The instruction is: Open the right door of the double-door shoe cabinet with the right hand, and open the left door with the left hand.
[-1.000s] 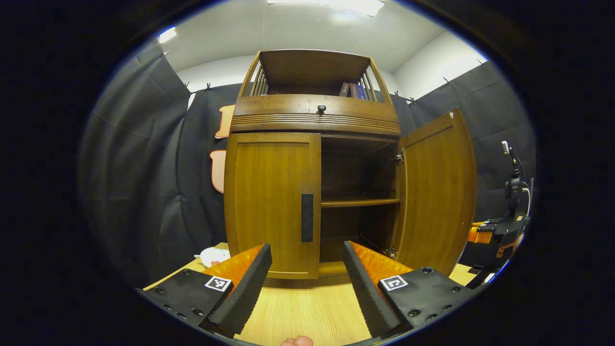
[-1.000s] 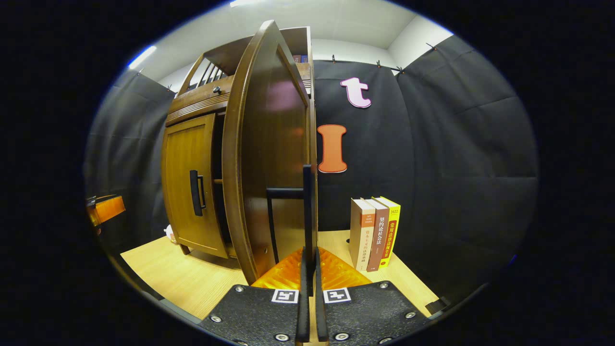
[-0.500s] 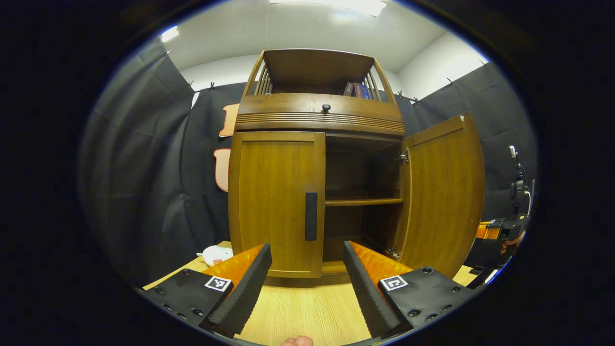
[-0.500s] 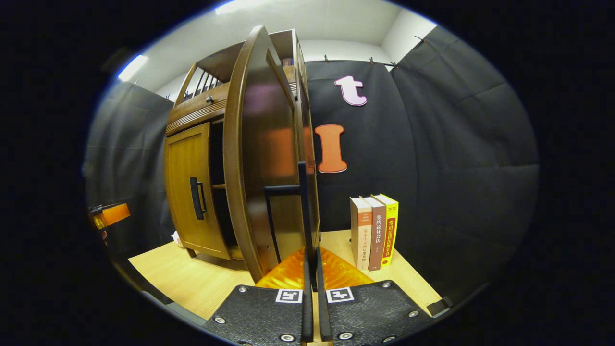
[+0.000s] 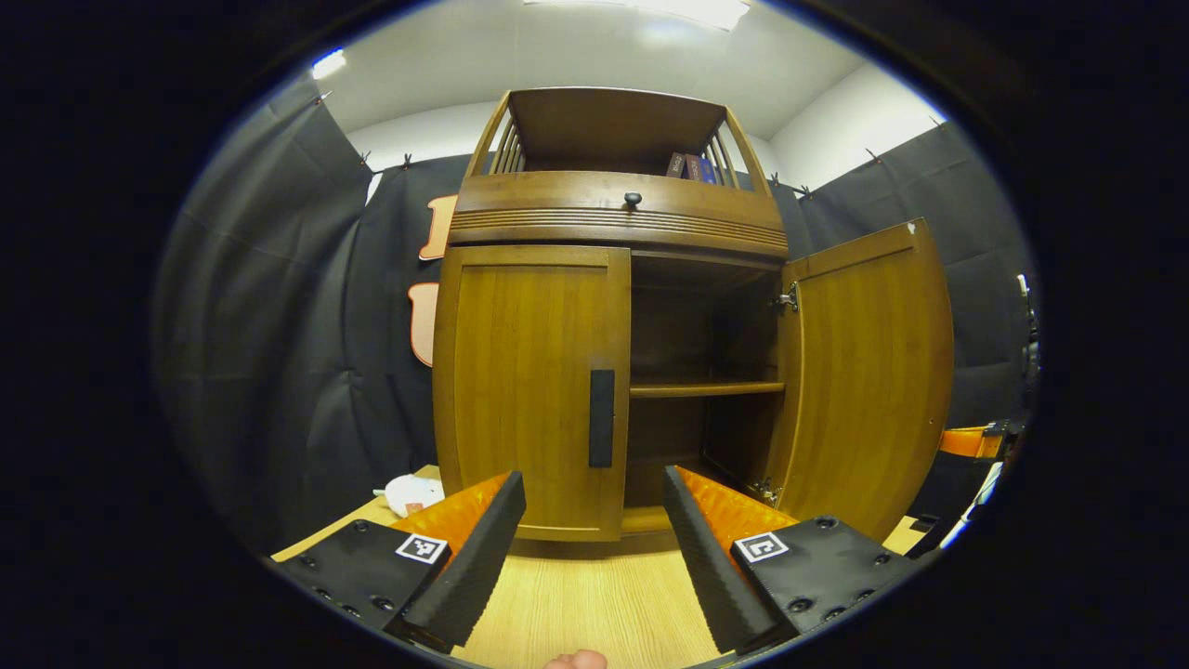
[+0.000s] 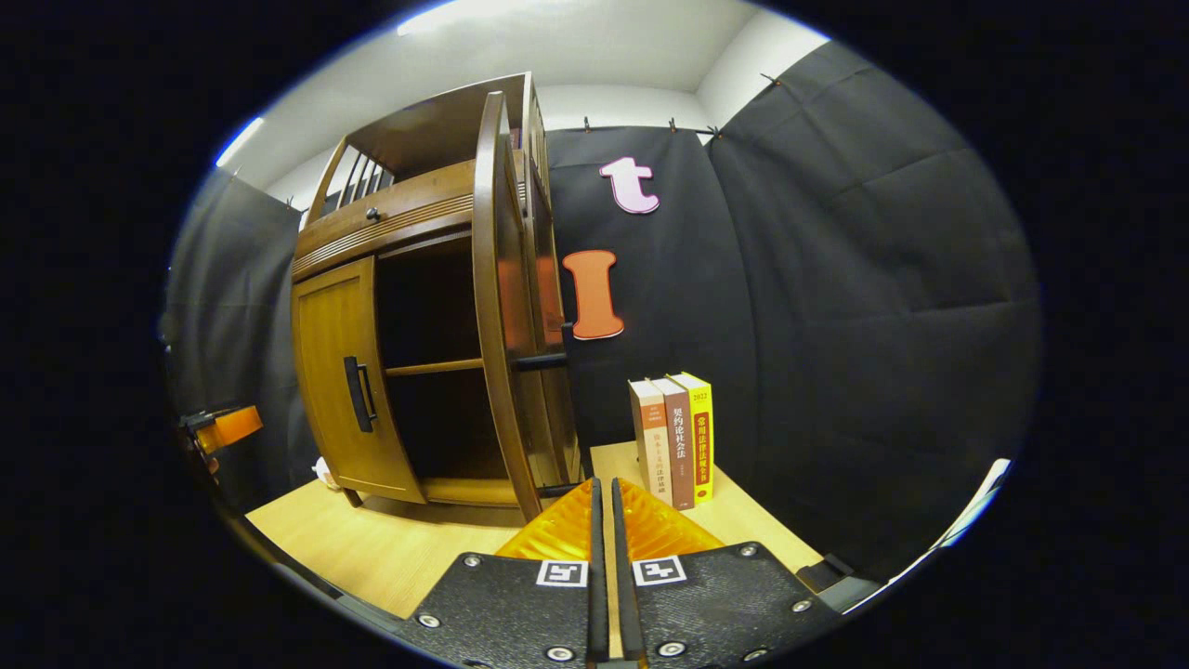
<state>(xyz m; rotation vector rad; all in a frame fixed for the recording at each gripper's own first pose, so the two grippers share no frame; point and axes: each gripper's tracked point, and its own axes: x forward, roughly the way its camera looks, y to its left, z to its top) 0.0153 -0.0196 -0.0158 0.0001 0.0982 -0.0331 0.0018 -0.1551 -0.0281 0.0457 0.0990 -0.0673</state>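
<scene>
presently catalogued, left gripper view: shoe cabinet point(image 5: 613, 223) is seen at frame centre, standing on the pale wood counter point(image 5: 594, 604). left door point(image 5: 529, 390) is shown closed, its dark handle point(image 5: 602, 418) upright near the door's right edge. right door point(image 5: 868, 381) is swung wide open at centre right, a shelf point(image 5: 706, 389) being exposed inside. left claw point(image 5: 594, 548) is held at the bottom of the frame with fingers well apart, nothing between them, short of the left door. a white object point(image 5: 409, 492) is noted on the counter at lower left.

right gripper view: right claw point(image 6: 604, 567) is shown at bottom centre with fingers drawn together, nothing gripped, apart from the right door's edge point(image 6: 497, 307). three books point(image 6: 673, 441) are stood upright on the counter right of centre. the left claw's body point(image 6: 223, 427) is glimpsed at the far left.
</scene>
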